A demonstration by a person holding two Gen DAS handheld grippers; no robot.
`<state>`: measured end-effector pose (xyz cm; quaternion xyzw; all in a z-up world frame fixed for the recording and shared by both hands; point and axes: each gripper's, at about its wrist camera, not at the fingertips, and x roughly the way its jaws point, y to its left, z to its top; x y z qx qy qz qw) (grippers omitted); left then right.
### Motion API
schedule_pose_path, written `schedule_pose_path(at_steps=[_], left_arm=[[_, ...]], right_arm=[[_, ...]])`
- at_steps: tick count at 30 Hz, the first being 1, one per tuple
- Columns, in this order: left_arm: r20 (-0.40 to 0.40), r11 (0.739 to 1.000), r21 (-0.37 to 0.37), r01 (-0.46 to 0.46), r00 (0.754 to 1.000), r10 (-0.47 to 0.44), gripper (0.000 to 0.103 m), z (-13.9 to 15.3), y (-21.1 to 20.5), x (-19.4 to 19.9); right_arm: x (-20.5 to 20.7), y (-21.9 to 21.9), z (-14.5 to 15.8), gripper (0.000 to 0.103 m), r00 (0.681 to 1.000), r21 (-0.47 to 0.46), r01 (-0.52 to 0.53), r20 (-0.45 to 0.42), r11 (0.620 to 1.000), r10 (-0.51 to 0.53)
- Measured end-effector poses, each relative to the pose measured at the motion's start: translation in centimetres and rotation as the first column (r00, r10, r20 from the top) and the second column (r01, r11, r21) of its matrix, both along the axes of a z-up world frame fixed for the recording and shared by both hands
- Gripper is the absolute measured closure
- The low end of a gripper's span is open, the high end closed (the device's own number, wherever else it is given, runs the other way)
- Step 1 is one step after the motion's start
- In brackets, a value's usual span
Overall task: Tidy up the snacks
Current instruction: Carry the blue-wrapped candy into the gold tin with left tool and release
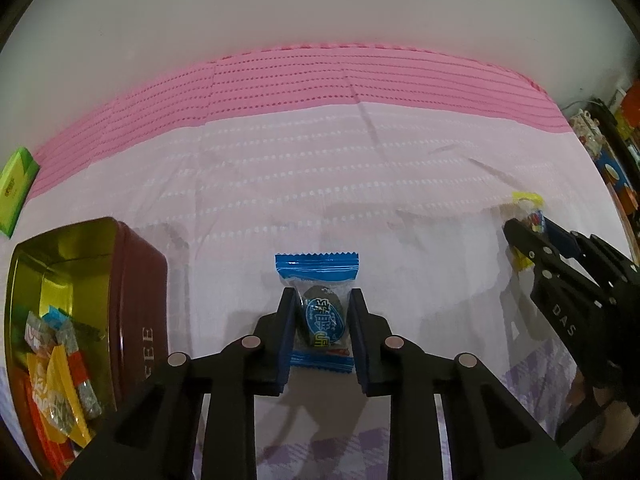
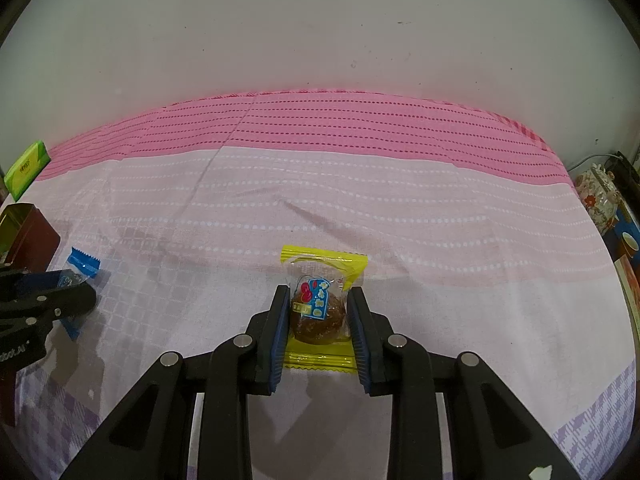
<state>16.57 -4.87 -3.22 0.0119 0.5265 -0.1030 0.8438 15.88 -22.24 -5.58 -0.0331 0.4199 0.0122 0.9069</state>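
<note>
Two sealed snacks, blue packet (image 1: 316, 308), yellow packet (image 2: 320, 312), each gripper-flanked

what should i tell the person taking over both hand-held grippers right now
Left hand-held gripper: shut on the blue-wrapped snack, over the pink cloth, just right of the tin.
Right hand-held gripper: shut on the yellow-wrapped snack, further right over the same cloth.
Open brown tin: to the left, already holding several wrapped snacks.
Green packet: lies at the far left edge, behind the tin, untouched.
Done: both snacks gripped.
Left: probably drop both into the tin, blue one first since it is nearer; I can't tell if the green packet belongs in it.
</note>
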Motion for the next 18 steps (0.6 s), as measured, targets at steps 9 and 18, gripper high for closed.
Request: schedule_pose_path(at_steps=[9, 18], left_arm=[[0.013, 0.999, -0.034, 0.015, 1.000, -0.015, 0.078, 1.3, 0.3, -2.0], [0.012, 0.997, -0.079, 0.009, 1.000, -0.008, 0.078, 3.3, 0.9, -3.8]], right_arm=[[0.0, 0.0, 0.0, 0.076, 1.000, 0.000, 0.000, 0.000, 1.000, 0.000], [0.0, 0.0, 0.0, 0.076, 1.000, 0.001, -0.001, 0.000, 1.000, 0.001]])
